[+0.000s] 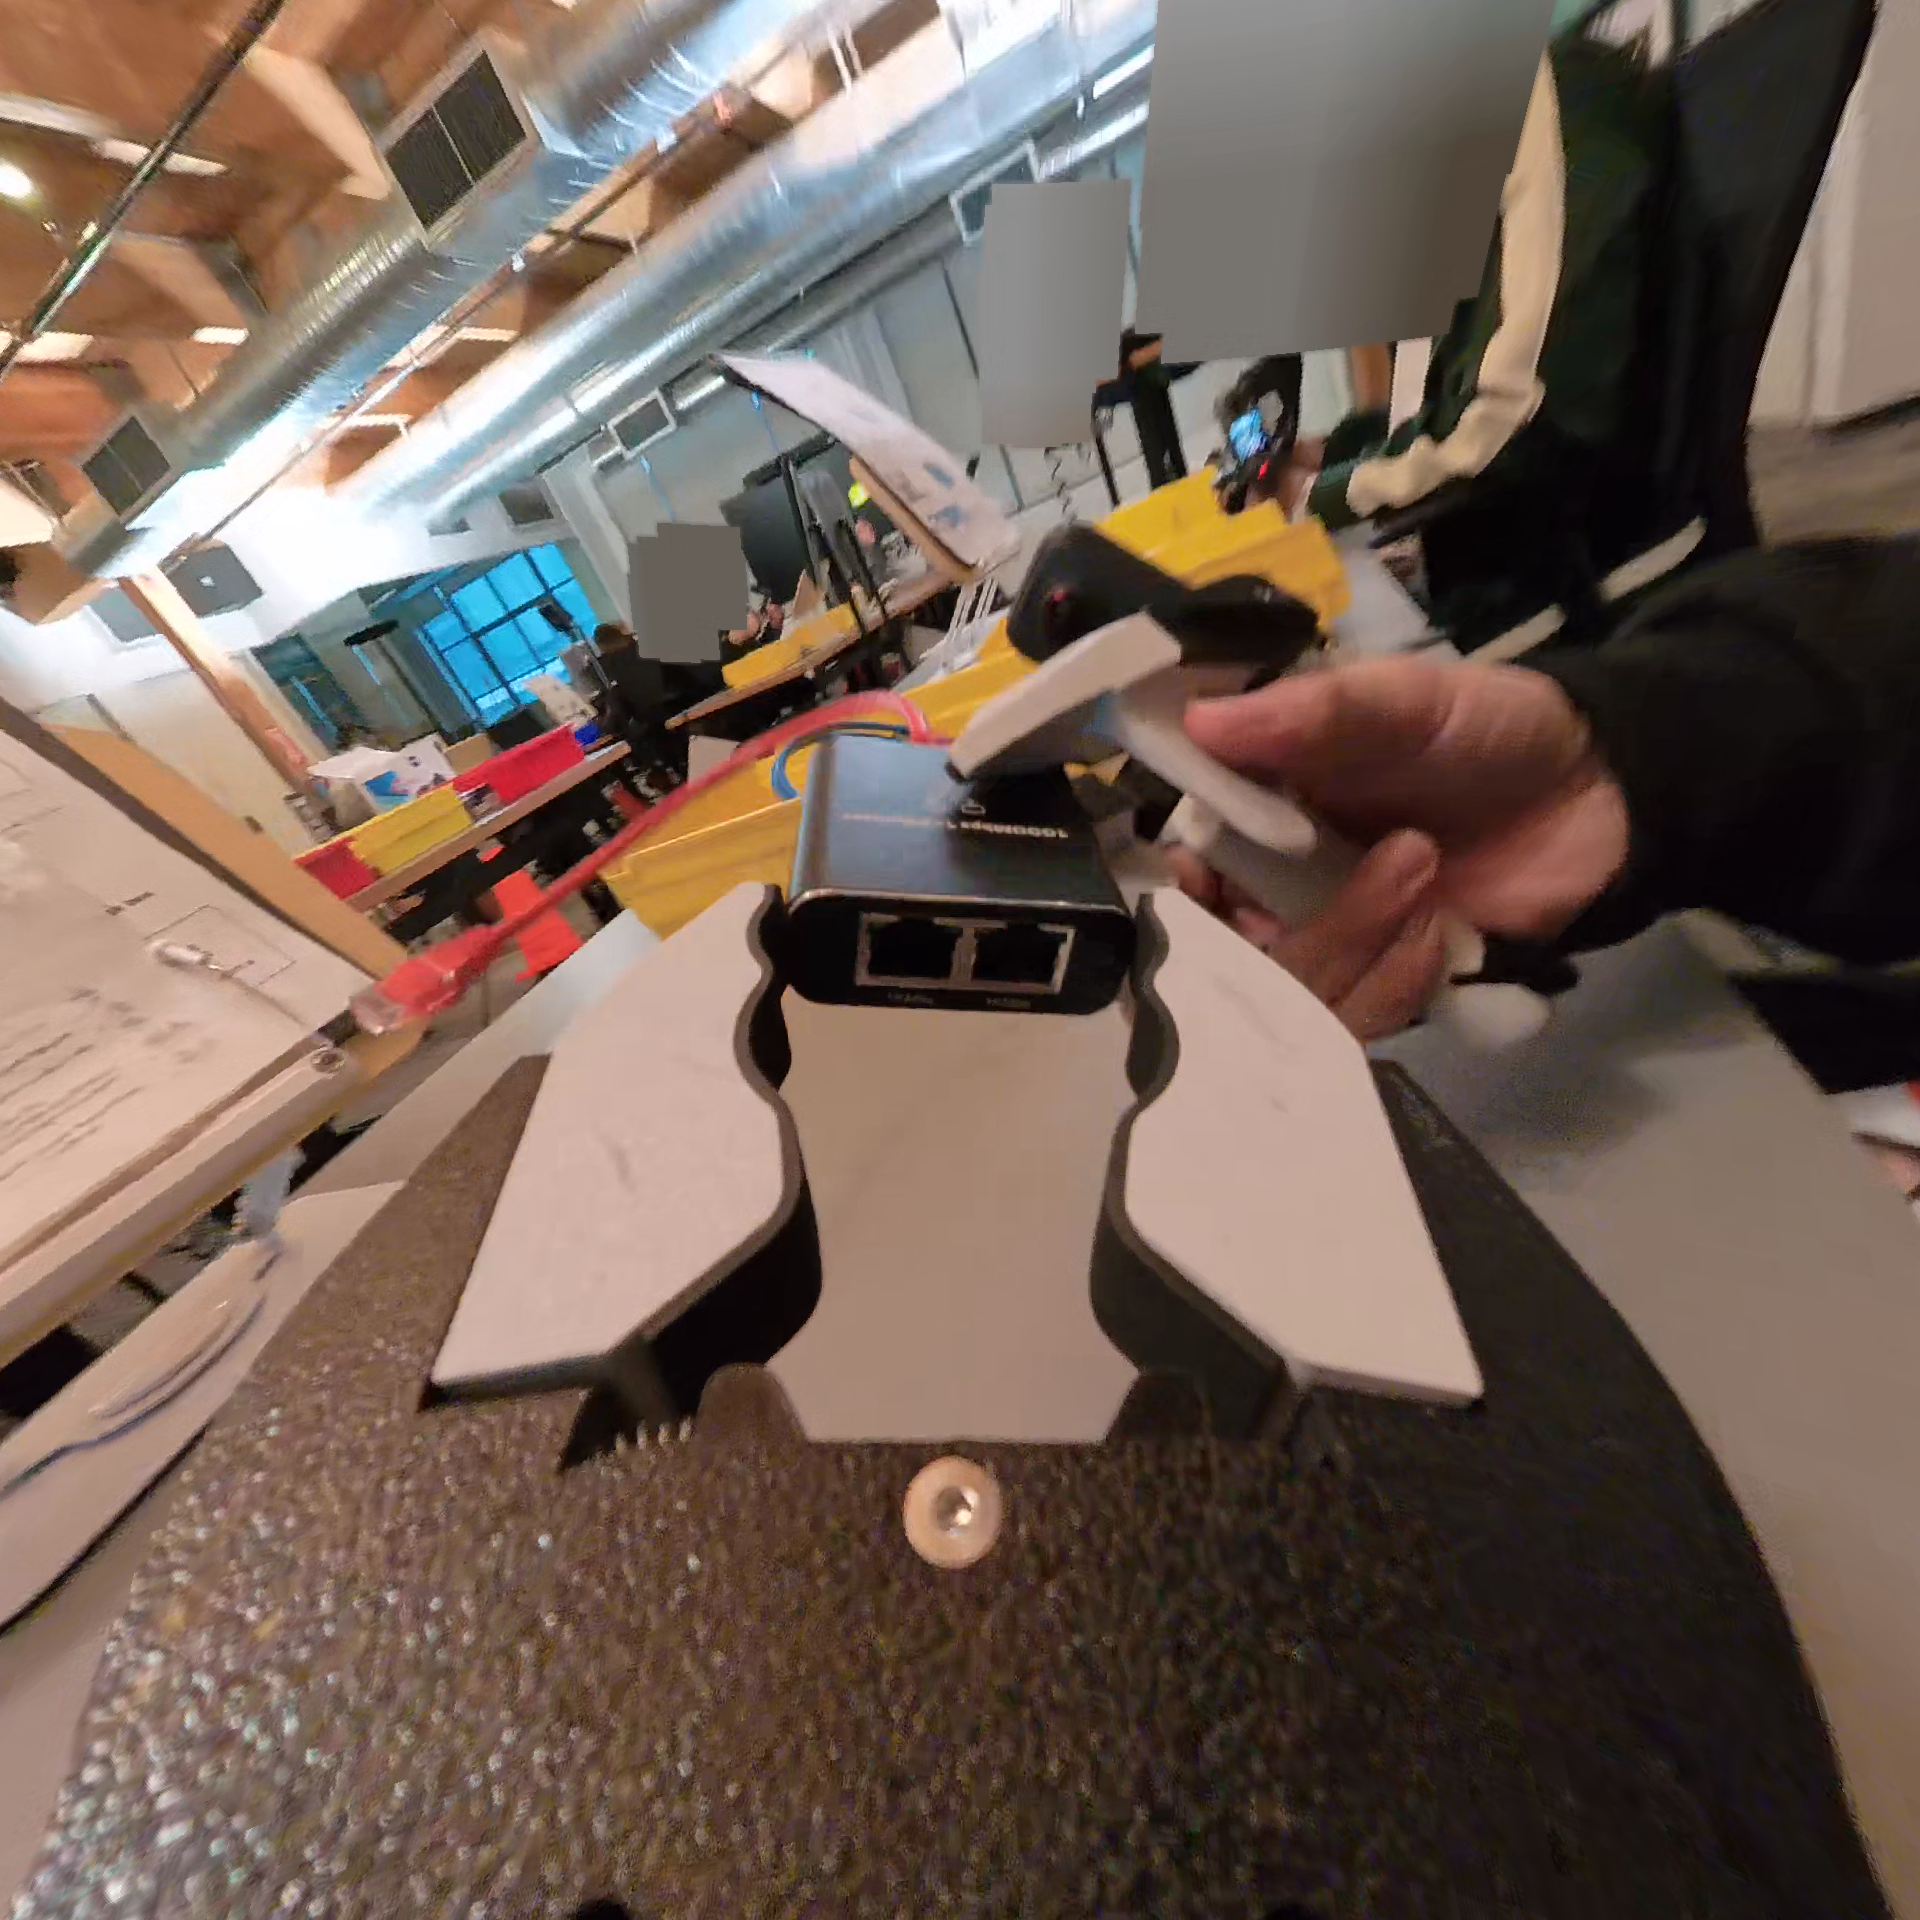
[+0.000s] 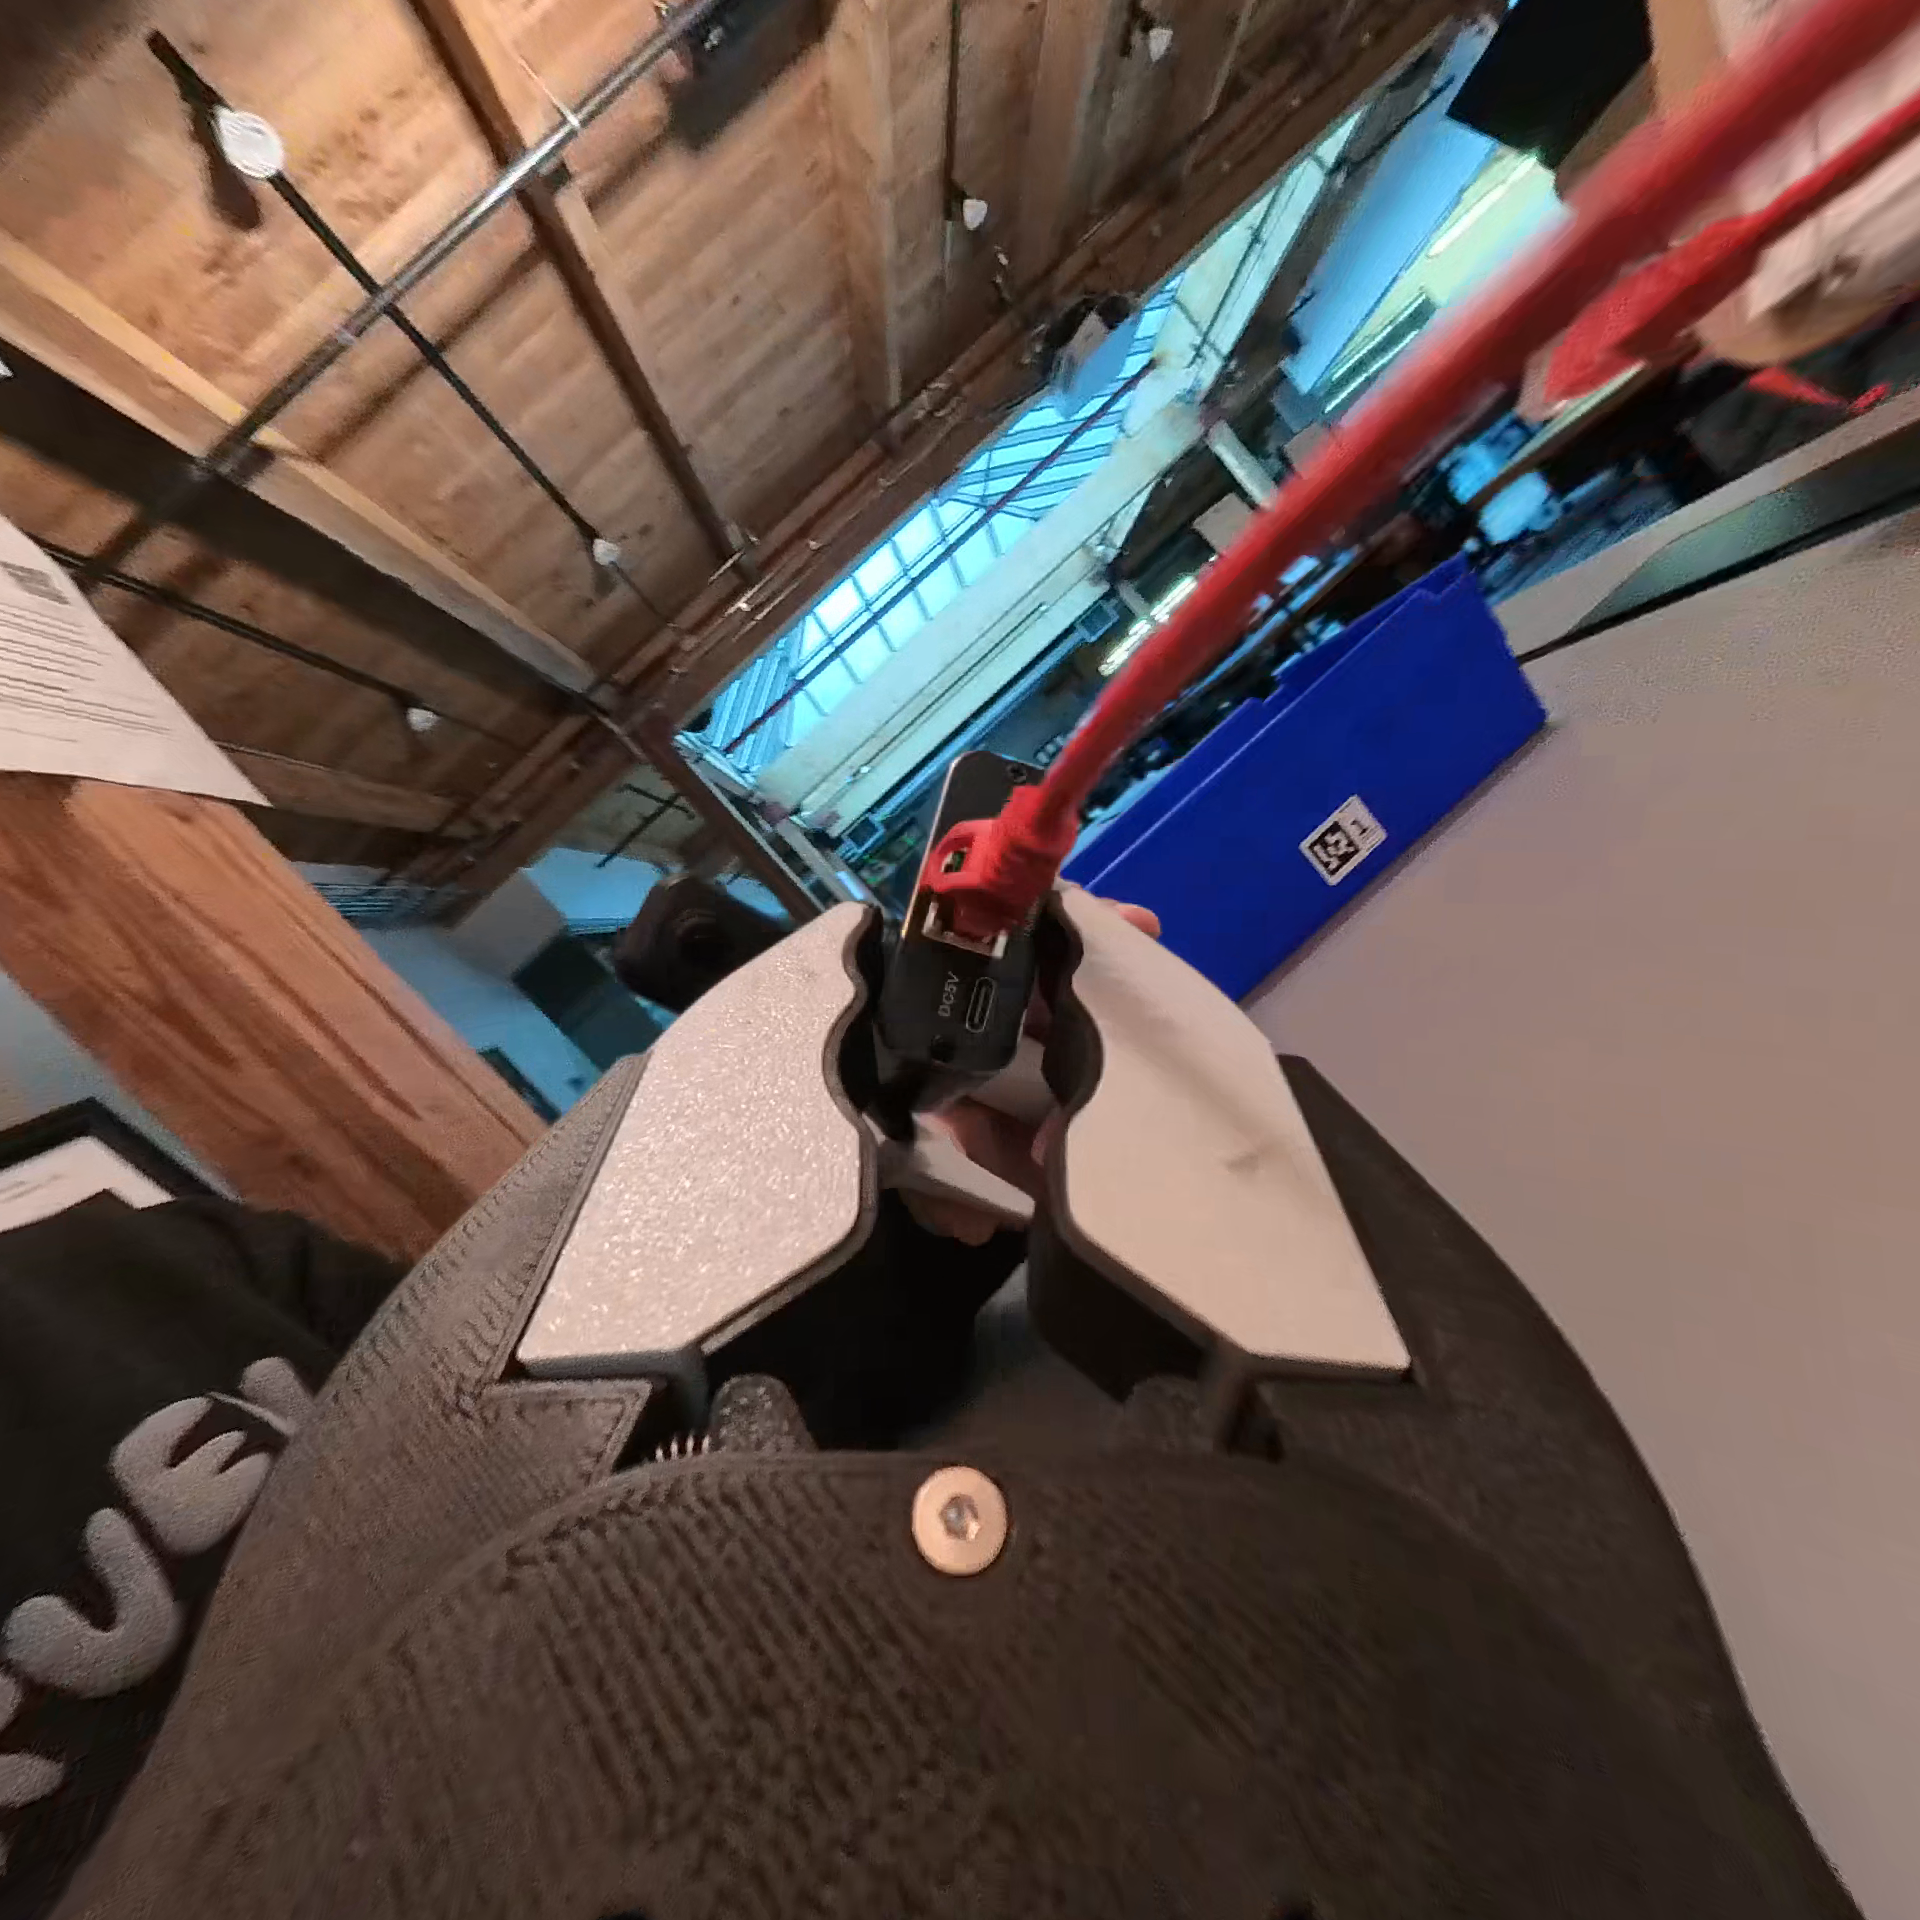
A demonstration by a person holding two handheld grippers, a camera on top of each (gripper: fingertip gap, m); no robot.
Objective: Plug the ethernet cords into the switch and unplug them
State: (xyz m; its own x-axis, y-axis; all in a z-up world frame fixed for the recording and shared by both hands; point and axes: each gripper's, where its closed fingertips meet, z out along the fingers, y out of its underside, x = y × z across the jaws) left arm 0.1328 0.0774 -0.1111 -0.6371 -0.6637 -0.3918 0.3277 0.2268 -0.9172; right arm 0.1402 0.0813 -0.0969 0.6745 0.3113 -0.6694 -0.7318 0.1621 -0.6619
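The grey table (image 2: 1714, 987) is lying under both tools, and the black ethernet switch (image 1: 935, 842) is being held up above it, in the middle of the scene. The left gripper (image 1: 951, 945) is clenching the switch by its two sides at the near end. The right gripper (image 2: 961, 987), carried by a hand (image 1: 1434, 810), is pinching the far end, one finger pressing on the top face.

A red ethernet cord (image 1: 665, 821) is arching away to the left. One red plug (image 2: 987, 862) is already sitting in the far-face port, above a small power socket (image 2: 982, 1006). A loose red plug (image 1: 410, 987) is resting far left, well apart from the switch. The two near ports (image 1: 961, 951) are facing the left camera, both vacant.

The step in hand looks like filling a near port. To do it well, the left tool should be keeping the switch level and firmly held while the right lets go. The right should then take the loose plug by its boot, square it to the port and push straight until the latch seats.

Whether both red plugs belong to one cord is not showing. A blue cord (image 1: 784, 764) is peeking out behind the switch, its ends hidden. The latch side of the loose plug is too blurred to read.
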